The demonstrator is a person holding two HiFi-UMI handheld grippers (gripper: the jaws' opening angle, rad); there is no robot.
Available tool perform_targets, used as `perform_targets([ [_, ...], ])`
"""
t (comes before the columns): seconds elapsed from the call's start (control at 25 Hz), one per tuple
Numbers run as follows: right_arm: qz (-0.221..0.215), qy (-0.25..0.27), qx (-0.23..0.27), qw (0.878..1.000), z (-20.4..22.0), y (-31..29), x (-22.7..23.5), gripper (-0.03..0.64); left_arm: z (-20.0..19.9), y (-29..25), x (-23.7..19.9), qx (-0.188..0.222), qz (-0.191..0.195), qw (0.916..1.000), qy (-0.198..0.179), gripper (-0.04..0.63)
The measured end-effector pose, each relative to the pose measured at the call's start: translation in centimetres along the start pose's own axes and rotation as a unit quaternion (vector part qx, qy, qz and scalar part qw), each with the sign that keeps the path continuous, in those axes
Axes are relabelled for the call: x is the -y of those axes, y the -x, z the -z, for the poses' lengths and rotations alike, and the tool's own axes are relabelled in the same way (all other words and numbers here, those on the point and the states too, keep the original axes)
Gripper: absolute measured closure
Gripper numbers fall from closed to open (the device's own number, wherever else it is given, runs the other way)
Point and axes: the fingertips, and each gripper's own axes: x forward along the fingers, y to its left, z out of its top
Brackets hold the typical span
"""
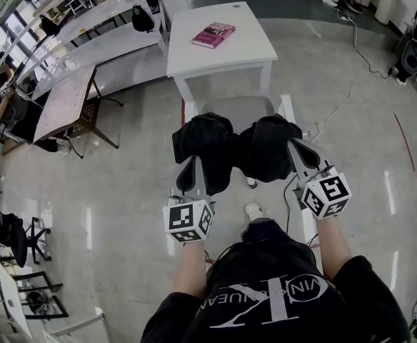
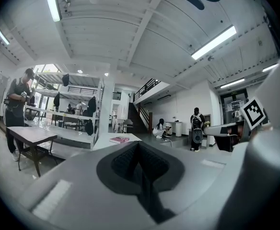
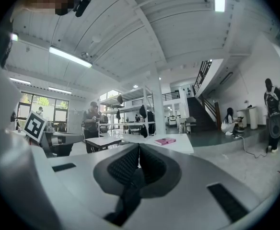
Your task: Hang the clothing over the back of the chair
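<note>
Both grippers are clenched on the black clothing (image 1: 237, 148). The left gripper (image 1: 198, 166) pinches its left end and the right gripper (image 1: 295, 148) its right end. In each gripper view the ribbed pads meet on a thin dark fold of cloth, with no gap showing.

The garment hangs bunched between the two grippers, sagging in two dark lumps. It is held up in the air over the near edge of the grey seat of the chair (image 1: 237, 109). It hides whatever lies directly beneath it, so I cannot make out the top of the backrest or tell whether the cloth touches it.

Beyond the chair's far edge stands a white bench (image 1: 226, 59) with a pink book (image 1: 213, 34) near its far left corner, well apart from the work.

By my reading, the carry is in hand and the draping is not yet done. The next move likely calls for both grippers to travel together and keep the cloth spread between them. They would lower it so its middle lands across the backrest, with cloth falling on either side, and only then let go. Letting go while it is bunched risks the garment sliding off onto the seat or floor.
</note>
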Motion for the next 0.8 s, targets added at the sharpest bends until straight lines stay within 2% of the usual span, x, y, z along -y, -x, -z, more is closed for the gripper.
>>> perform_targets([
  [0.8, -0.011, -0.007, -0.007, 1.0, 0.88, 0.39, -0.49, 0.601, 0.47, 1.05, -0.32, -0.004, -0.012, 0.9999, 0.007, 0.584],
])
